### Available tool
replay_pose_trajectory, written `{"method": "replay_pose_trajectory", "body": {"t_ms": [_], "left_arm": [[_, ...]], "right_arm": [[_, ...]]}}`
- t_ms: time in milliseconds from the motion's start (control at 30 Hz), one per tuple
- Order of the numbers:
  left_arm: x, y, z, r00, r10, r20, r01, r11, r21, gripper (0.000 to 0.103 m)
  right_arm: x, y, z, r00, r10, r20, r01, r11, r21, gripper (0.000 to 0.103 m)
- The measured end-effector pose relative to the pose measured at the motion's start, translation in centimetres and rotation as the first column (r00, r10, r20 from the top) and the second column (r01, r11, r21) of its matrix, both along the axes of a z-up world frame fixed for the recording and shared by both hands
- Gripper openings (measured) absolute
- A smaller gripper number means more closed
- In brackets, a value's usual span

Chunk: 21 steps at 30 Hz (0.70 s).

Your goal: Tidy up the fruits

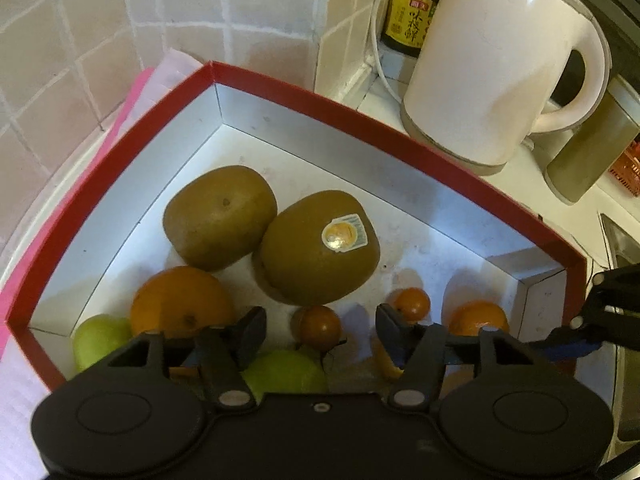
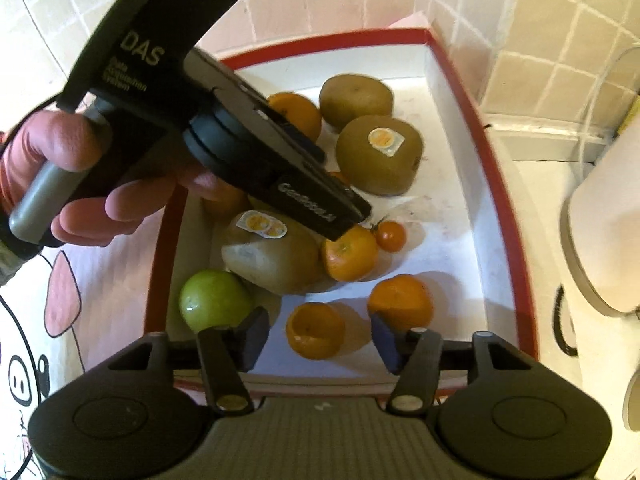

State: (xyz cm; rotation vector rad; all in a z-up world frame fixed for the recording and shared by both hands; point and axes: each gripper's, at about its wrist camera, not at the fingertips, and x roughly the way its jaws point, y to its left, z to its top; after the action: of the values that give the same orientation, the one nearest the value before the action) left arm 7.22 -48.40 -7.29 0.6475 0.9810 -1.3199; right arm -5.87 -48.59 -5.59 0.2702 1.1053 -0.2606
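We hold both grippers over the red box (image 1: 280, 92), where the fruits lie. The left gripper (image 1: 320, 326) is spread, a small tomato (image 1: 317, 327) directly between its jaws; the right gripper (image 2: 320, 338) is spread above an orange (image 2: 315, 336)

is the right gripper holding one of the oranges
No, the right gripper is open above the red-rimmed box, and the small orange lies on the box floor between its fingers with neither pad pressing on it.
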Motion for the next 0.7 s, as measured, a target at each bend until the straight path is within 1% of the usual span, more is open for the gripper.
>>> {"method": "replay_pose_trajectory", "body": {"t_ms": [100, 167, 233, 267, 333, 400, 467, 533, 600, 700], "left_arm": [[0.0, 0.7, 0.8, 1.000, 0.026, 0.015, -0.026, 1.000, -0.002, 0.073], [-0.2, 1.6, 1.9, 0.998, 0.050, 0.033, -0.049, 0.999, -0.017, 0.074], [-0.3, 2.9, 3.2, 0.994, 0.089, 0.059, -0.087, 0.995, -0.040, 0.075], [-0.5, 3.7, 4.0, 0.991, 0.111, 0.077, -0.107, 0.993, -0.054, 0.077], [-1.0, 5.7, 5.8, 0.978, 0.162, 0.129, -0.152, 0.985, -0.084, 0.079], [-1.8, 8.0, 7.7, 0.962, 0.212, 0.174, -0.193, 0.974, -0.121, 0.080], [-2.6, 10.7, 9.6, 0.940, 0.275, 0.201, -0.245, 0.956, -0.164, 0.080], [-2.9, 12.9, 11.2, 0.923, 0.327, 0.204, -0.289, 0.937, -0.196, 0.080], [-3.5, 15.3, 12.3, 0.902, 0.380, 0.203, -0.336, 0.916, -0.219, 0.080], [-4.4, 18.3, 13.3, 0.854, 0.476, 0.211, -0.426, 0.872, -0.242, 0.080]], "right_arm": [[-1.0, -0.1, 1.2, 0.999, -0.026, 0.023, 0.026, 1.000, -0.001, 0.064], [-1.7, 0.2, 2.2, 0.999, -0.035, 0.041, 0.035, 0.999, -0.019, 0.064], [-2.2, 0.5, 3.6, 0.997, -0.047, 0.063, 0.051, 0.996, -0.066, 0.065], [-2.5, 0.8, 4.3, 0.995, -0.058, 0.078, 0.065, 0.994, -0.092, 0.066], [-3.4, 1.3, 6.0, 0.988, -0.094, 0.119, 0.111, 0.983, -0.147, 0.070], [-4.2, 2.0, 7.7, 0.977, -0.128, 0.168, 0.157, 0.972, -0.172, 0.071], [-5.0, 2.4, 9.1, 0.963, -0.163, 0.214, 0.202, 0.964, -0.174, 0.072], [-5.7, 3.1, 10.4, 0.944, -0.199, 0.262, 0.244, 0.958, -0.153, 0.075], [-6.0, 4.0, 11.3, 0.929, -0.223, 0.296, 0.272, 0.952, -0.136, 0.075], [-6.1, 5.9, 12.1, 0.912, -0.242, 0.330, 0.306, 0.940, -0.154, 0.075]]}}
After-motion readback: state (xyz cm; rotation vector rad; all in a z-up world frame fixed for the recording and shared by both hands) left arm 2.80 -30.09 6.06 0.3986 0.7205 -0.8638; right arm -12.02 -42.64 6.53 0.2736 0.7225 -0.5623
